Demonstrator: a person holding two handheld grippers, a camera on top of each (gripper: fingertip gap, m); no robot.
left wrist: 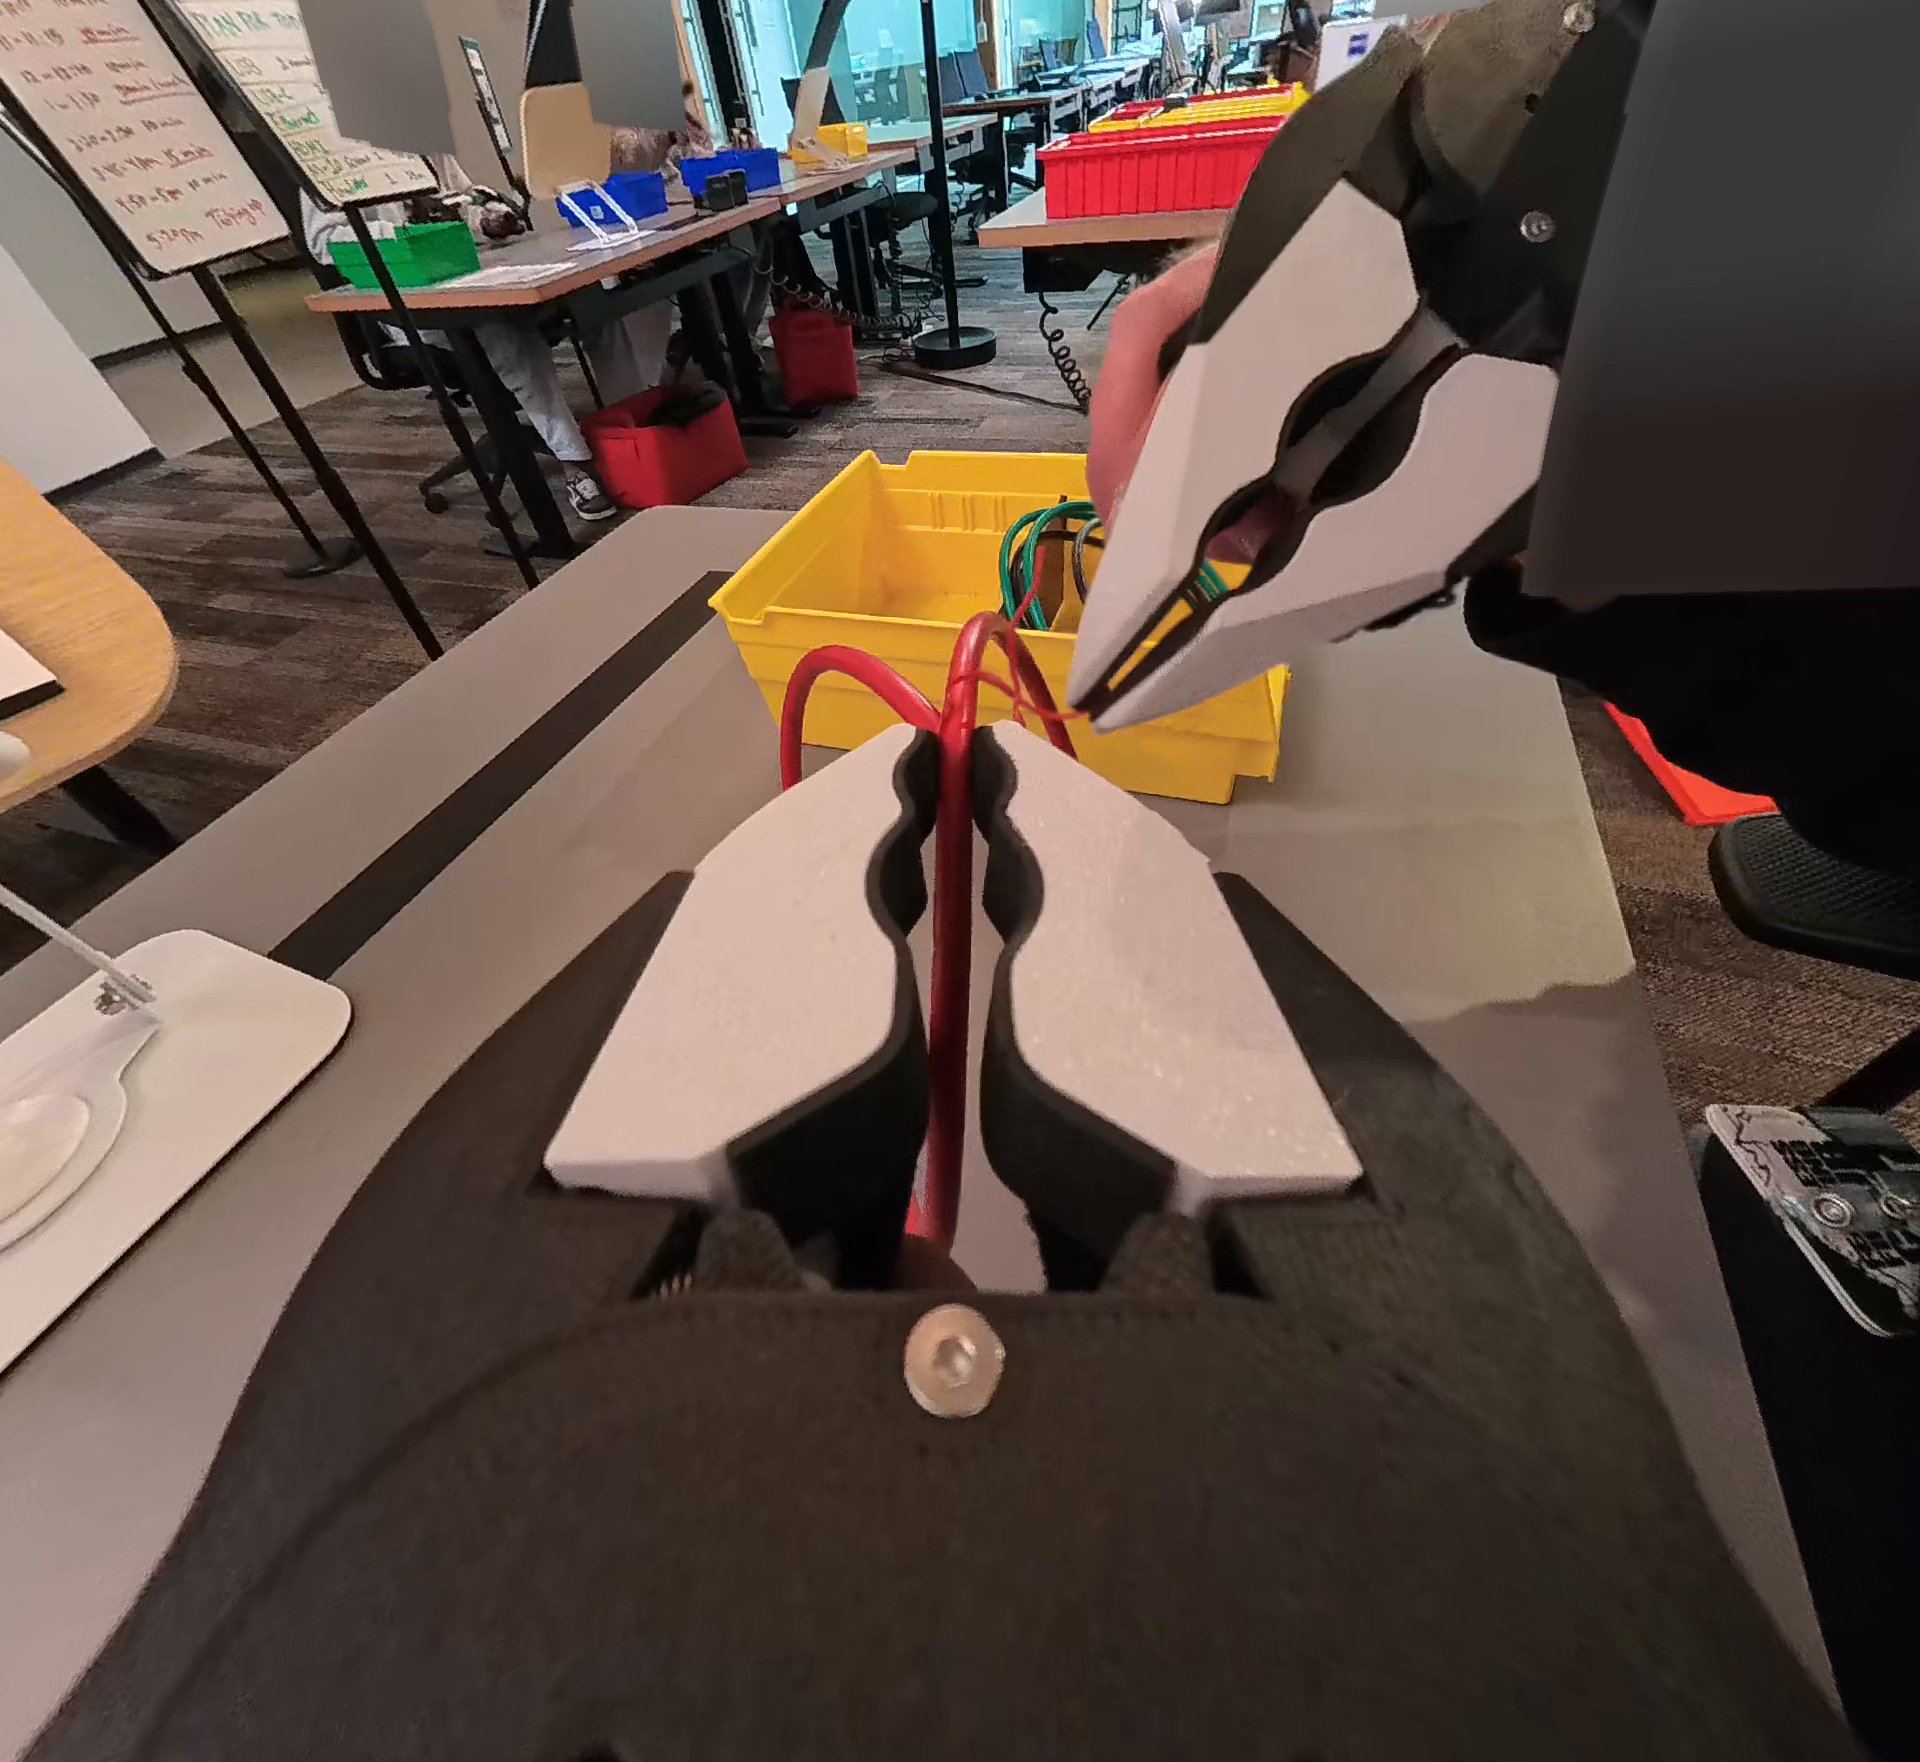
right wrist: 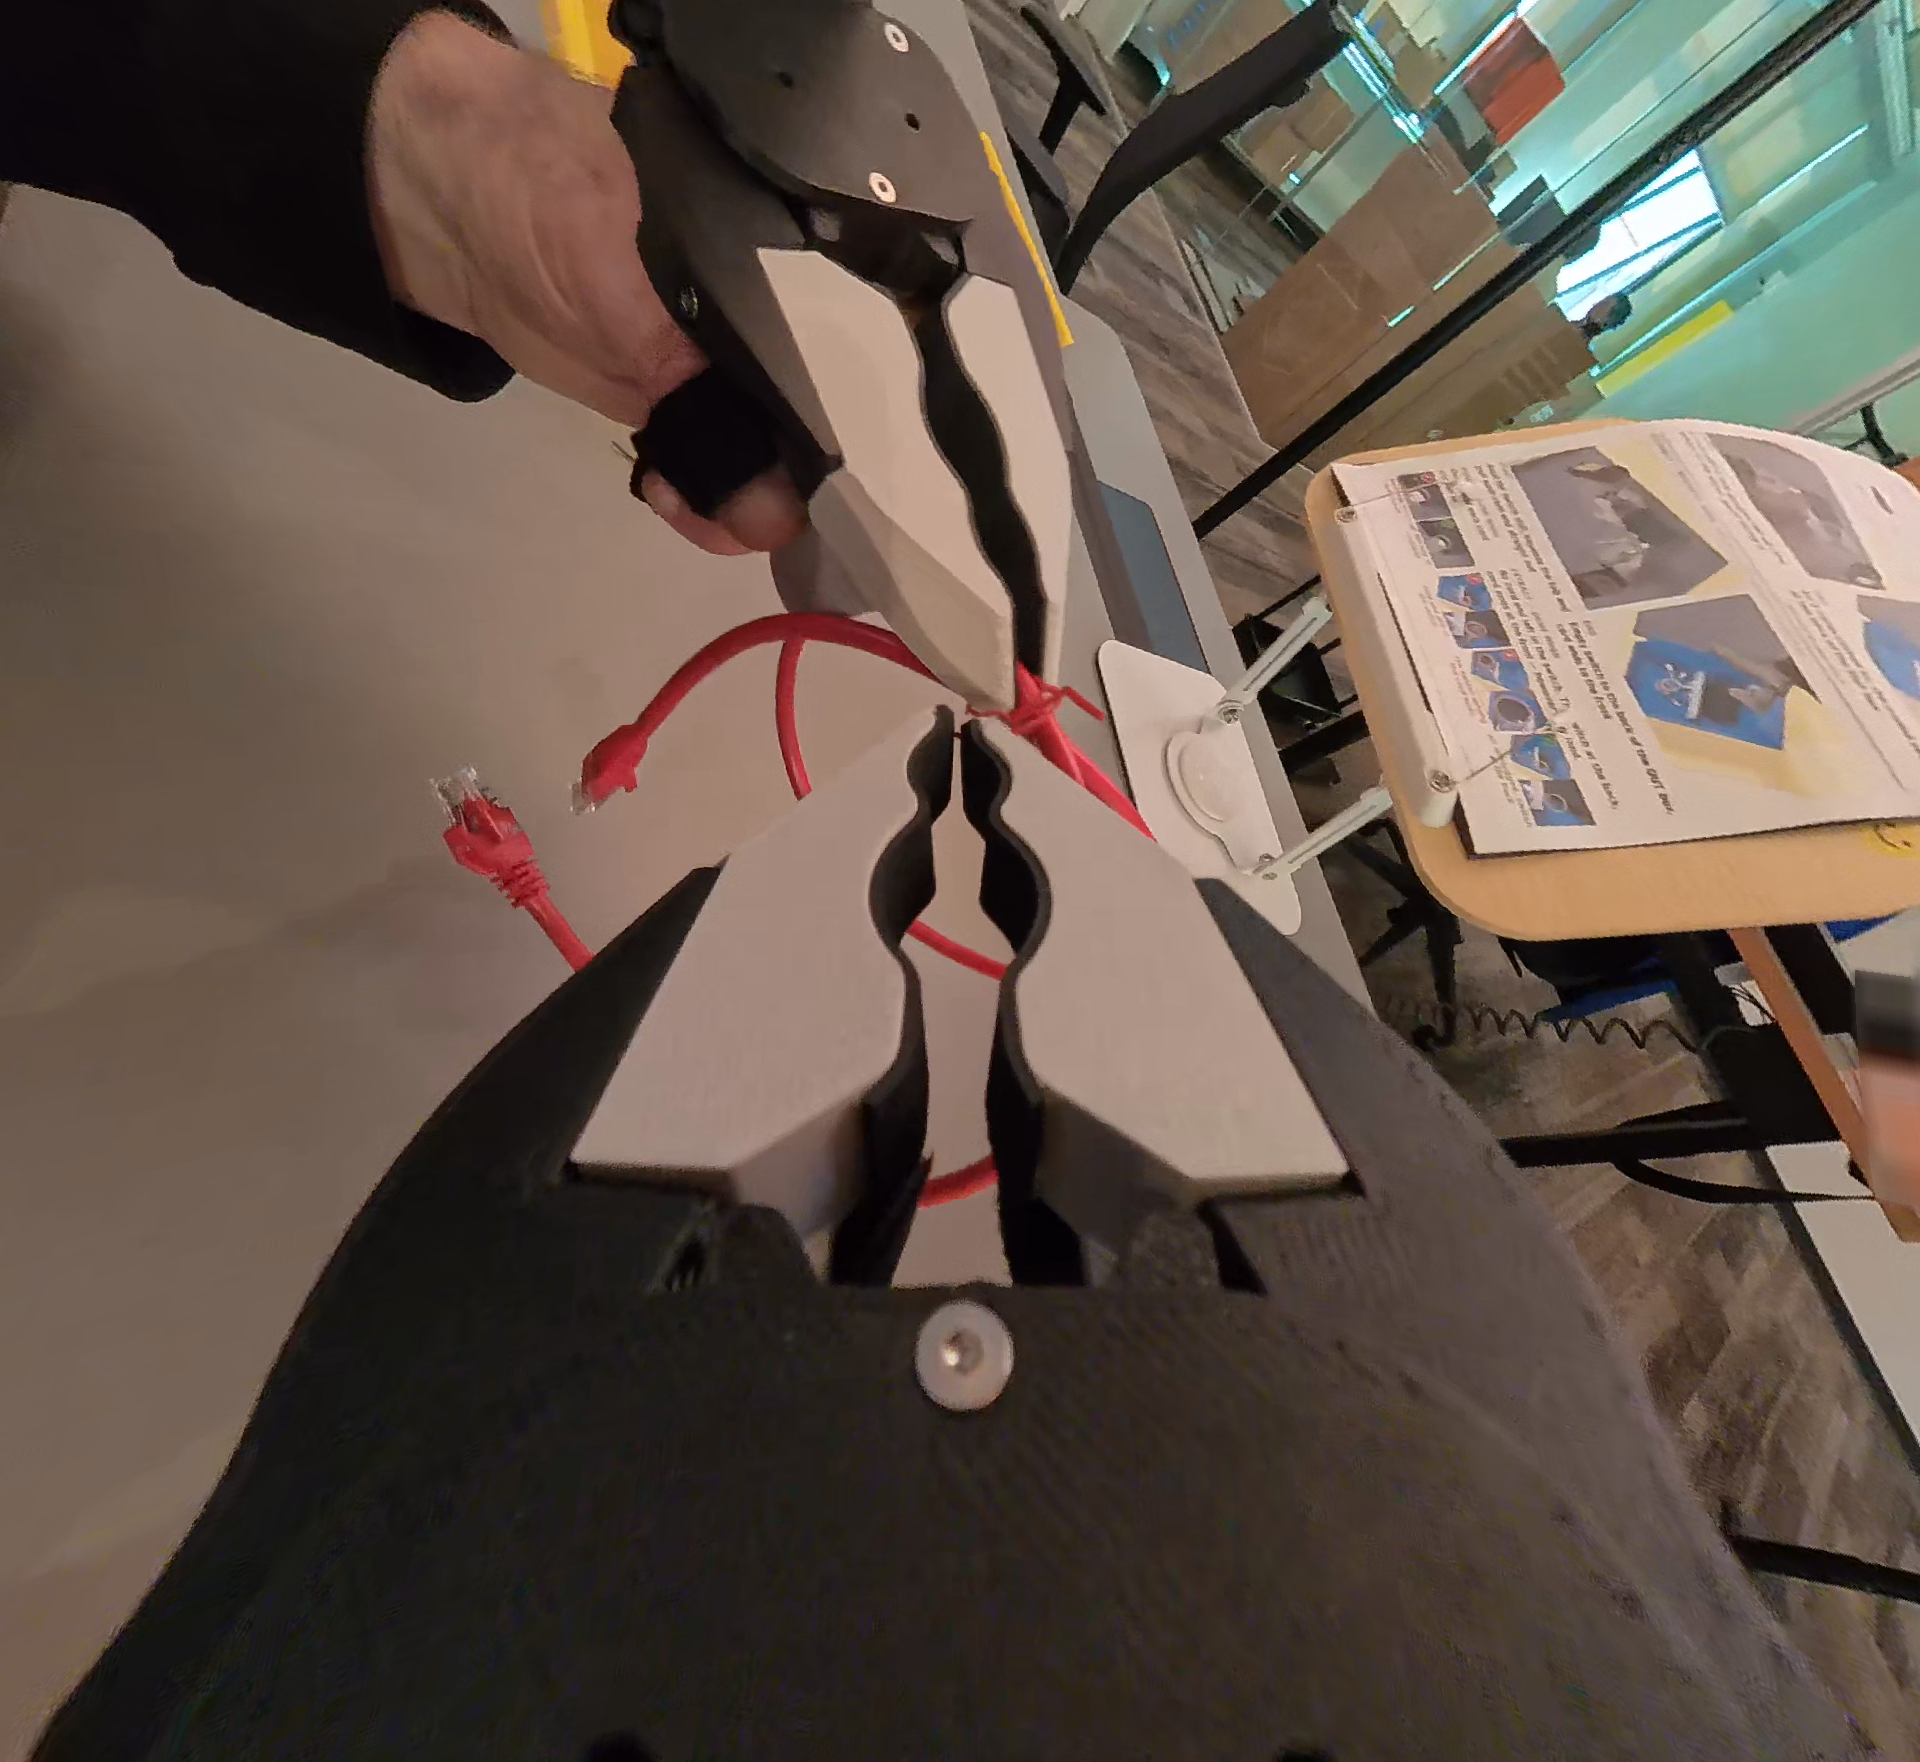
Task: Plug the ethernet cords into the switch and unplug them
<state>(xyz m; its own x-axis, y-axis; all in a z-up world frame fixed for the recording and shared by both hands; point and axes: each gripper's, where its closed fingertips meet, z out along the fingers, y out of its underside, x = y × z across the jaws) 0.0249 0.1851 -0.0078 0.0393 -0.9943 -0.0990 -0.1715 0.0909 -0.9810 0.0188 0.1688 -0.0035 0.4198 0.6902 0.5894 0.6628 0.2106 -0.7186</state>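
Left hand-held gripper (left wrist: pixel 951 756) around red cord (left wrist: pixel 951 933)

Both grippers, left gripper (left wrist: pixel 954 746) and right gripper (right wrist: pixel 954 725), are showing grey wavy-edged fingers (left wrist: pixel 774 985) on black bodies with silver screws (left wrist: pixel 953 1361); the hand (right wrist: pixel 520 247) is wearing a black sleeve (right wrist: pixel 208 50).

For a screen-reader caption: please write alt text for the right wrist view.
The right gripper pinches a thin red twist tie binding a coiled red ethernet cord, which the left gripper clamps above a grey table. Both plugs hang free.
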